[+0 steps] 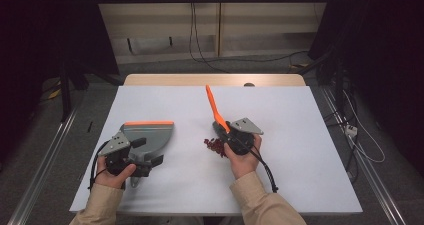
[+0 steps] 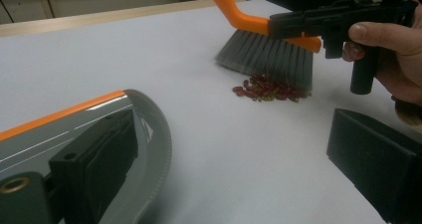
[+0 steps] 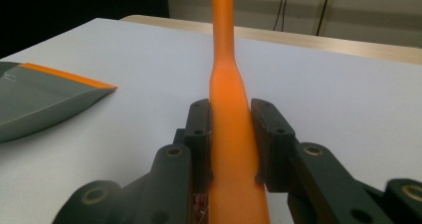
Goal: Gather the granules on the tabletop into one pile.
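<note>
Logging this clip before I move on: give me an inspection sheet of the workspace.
Surface: white table top, bare apart from the items below.
Job's things: orange brush with grey bristles; grey dustpan with orange lip; small pile of red beans beside the bristles.
Clutter: nothing seen.
Grippers: right claw shut on the brush handle; left claw holds the dustpan.
Cables: black cable trails from the right claw; floor cables at right.
Surroundings: dark room, wooden wall panels.

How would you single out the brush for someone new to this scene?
On the white table, look right of the grey dustpan to the right hand-held gripper. Its jaws clamp the brush: long orange handle, grey bristles, just behind the small bean pile.
</note>
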`<state>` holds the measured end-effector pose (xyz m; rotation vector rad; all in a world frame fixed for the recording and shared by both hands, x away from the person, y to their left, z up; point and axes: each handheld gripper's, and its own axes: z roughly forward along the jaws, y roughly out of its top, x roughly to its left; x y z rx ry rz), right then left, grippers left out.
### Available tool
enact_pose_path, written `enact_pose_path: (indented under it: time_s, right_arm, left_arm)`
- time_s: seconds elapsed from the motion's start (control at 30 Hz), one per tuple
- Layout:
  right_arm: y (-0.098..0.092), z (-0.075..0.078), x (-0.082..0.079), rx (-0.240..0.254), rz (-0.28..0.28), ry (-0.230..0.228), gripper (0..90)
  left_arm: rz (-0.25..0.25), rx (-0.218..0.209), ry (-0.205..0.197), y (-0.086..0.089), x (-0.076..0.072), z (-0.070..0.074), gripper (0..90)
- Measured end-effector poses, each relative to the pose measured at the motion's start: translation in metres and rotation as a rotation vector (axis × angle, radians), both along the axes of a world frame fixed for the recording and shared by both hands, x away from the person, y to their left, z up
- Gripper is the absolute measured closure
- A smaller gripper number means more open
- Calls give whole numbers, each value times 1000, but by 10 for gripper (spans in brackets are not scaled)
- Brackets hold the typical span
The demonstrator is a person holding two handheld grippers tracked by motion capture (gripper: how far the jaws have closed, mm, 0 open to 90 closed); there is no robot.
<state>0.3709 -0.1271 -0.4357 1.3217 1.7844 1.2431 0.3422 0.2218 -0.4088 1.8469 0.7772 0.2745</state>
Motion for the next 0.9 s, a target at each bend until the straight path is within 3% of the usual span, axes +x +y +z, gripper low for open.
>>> enact_pose_path:
  time_s: [0.3,0.47,0.67,0.9]
  right_arm:
    - [-16,11,-13,-6,-2,-13,717]
    - [-23,5,-27,-5,-28,-12,717]
    - [-14,-3,-31,-26,-25,-14,716]
    - [-1,-5,-23,-19,-23,-29,716]
  left_arm:
    - [-2,5,3,-1,-1,0,56]
    - [-7,4,4,-3,-2,0,56]
    - [-16,4,3,-5,-2,0,56]
    - [-7,4,7,-2,-1,-1,56]
